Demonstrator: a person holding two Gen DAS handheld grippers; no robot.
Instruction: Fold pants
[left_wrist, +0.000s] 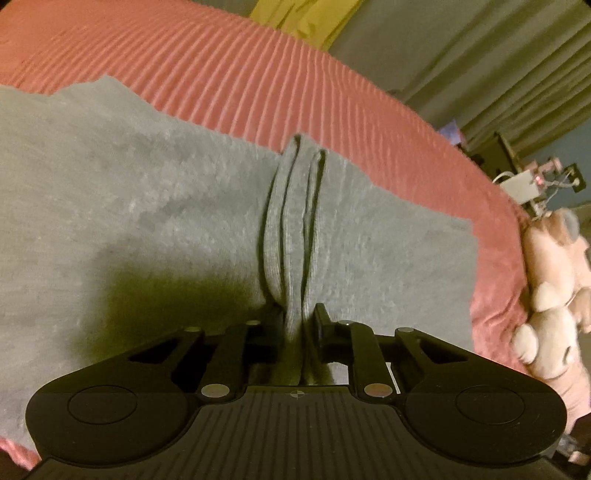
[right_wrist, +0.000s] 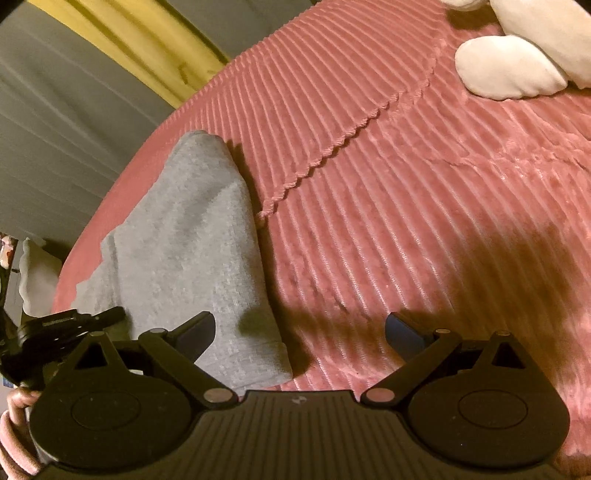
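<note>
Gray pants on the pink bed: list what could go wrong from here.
Only the left claw pinches the gray pants; the right claw hangs open, so lifting may skew the fold. The pinched layers could slip apart. The plush toy sits close enough to snag.

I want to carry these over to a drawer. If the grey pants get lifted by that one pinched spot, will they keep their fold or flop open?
Probably flop: the grey pants look like soft knit, bunching into pleats where the left gripper clamps them. The layers beyond the pinch lie loose on the pink bedspread, so they would likely sag. The right gripper is open, supporting nothing.
</note>
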